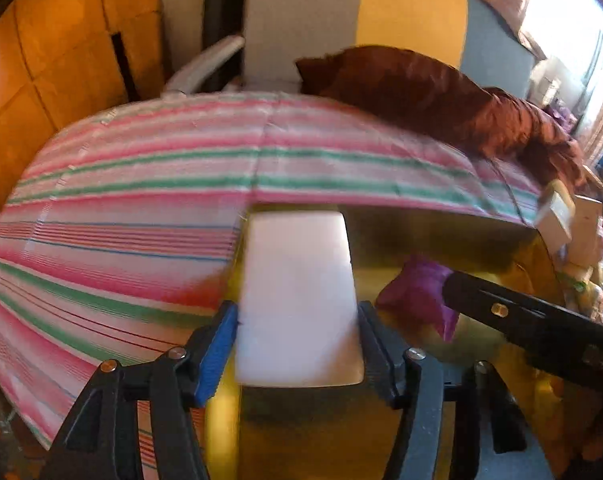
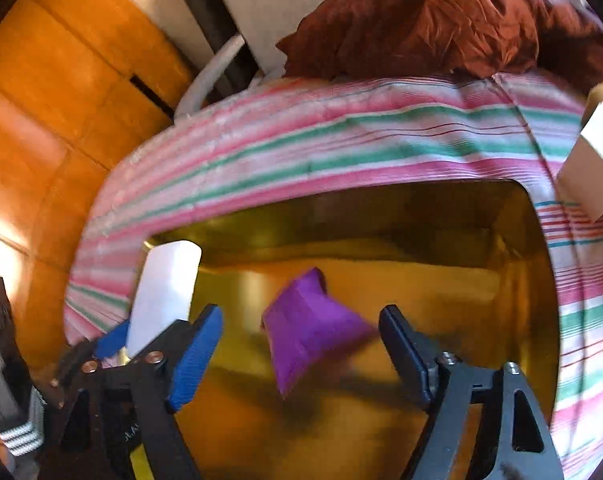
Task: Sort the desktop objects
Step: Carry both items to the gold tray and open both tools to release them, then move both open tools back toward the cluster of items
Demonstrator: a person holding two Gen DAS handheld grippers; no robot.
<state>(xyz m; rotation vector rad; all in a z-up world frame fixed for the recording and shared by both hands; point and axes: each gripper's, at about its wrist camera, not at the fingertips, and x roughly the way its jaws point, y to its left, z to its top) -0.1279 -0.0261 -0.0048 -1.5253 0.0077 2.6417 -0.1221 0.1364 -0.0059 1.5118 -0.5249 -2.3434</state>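
Note:
An open gold-coloured tin box (image 2: 381,216) stands on the striped cloth. My left gripper (image 1: 297,344) is shut on a white rectangular block (image 1: 297,292), blue pad on its left side and black pad on its right, over the box's left rim. The right wrist view shows the same block (image 2: 165,292) at the box's left edge. My right gripper (image 2: 301,344) is open over the box. A blurred purple pouch-like thing (image 2: 309,328) lies between its fingers with a gap on each side. In the left wrist view the purple thing (image 1: 421,292) sits just beyond the right gripper's black finger (image 1: 521,320).
A pink, green and white striped cloth (image 1: 141,200) covers the surface around the box. A crumpled dark red fabric (image 1: 441,96) lies along its far edge. Small cardboard boxes (image 2: 593,160) stand at the right. Orange wooden panels (image 1: 41,60) fill the left.

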